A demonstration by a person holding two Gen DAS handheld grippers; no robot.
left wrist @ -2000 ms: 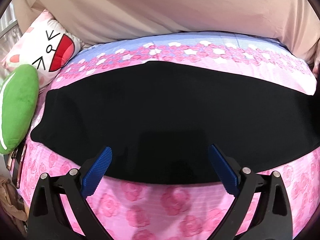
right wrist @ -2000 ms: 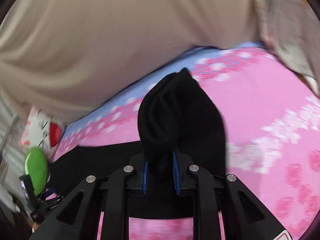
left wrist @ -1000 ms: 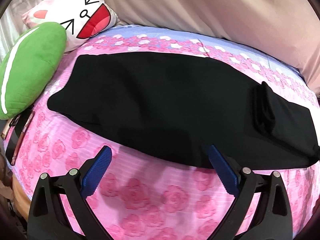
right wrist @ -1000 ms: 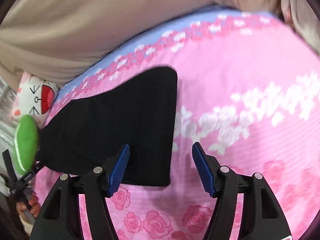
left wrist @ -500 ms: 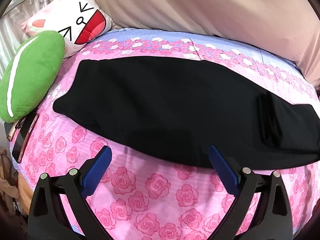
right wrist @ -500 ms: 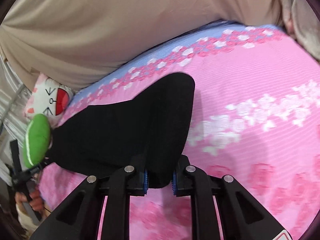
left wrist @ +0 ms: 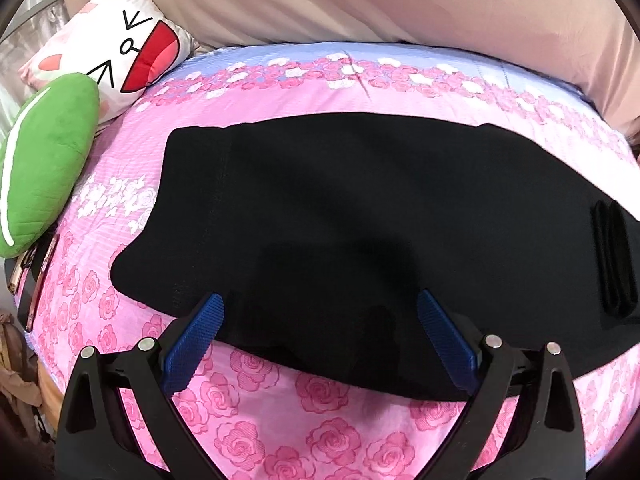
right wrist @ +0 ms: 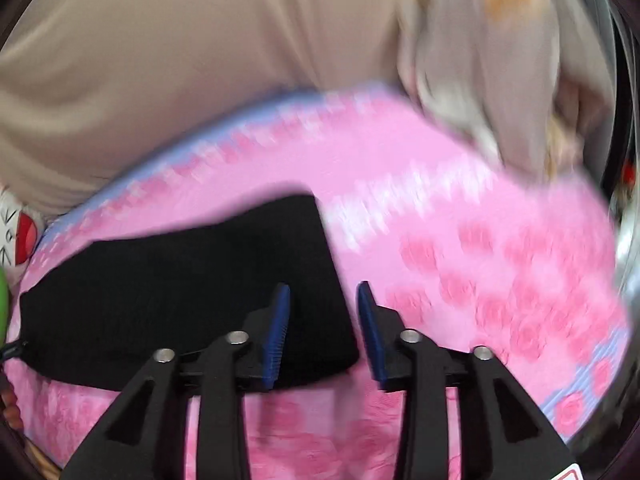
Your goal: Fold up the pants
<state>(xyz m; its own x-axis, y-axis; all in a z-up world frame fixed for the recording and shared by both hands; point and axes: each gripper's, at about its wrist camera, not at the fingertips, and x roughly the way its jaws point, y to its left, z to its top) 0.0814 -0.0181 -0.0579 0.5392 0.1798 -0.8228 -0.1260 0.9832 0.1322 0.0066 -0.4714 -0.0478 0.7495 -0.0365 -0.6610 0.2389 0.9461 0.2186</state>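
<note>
The black pants (left wrist: pixel 360 216) lie flat across the pink rose-print bed (left wrist: pixel 280 412), waist end to the left, with a small bunched fold (left wrist: pixel 614 264) near the right end. My left gripper (left wrist: pixel 320 312) is open and empty, hovering over the pants' near edge. In the right wrist view, which is blurred, the pants' leg end (right wrist: pixel 192 292) lies flat. My right gripper (right wrist: pixel 322 300) is open over the leg end's near right corner, with nothing between its pads.
A green plush cushion (left wrist: pixel 40 160) and a white cartoon-face pillow (left wrist: pixel 120 44) sit at the bed's left end. A beige curtain (left wrist: pixel 360 0) hangs behind the bed. A dark strap (left wrist: pixel 36 276) lies at the left bed edge.
My right gripper was shut on the leg end half a second ago; it has opened and the cloth lies flat. My left gripper moved closer over the pants' near edge.
</note>
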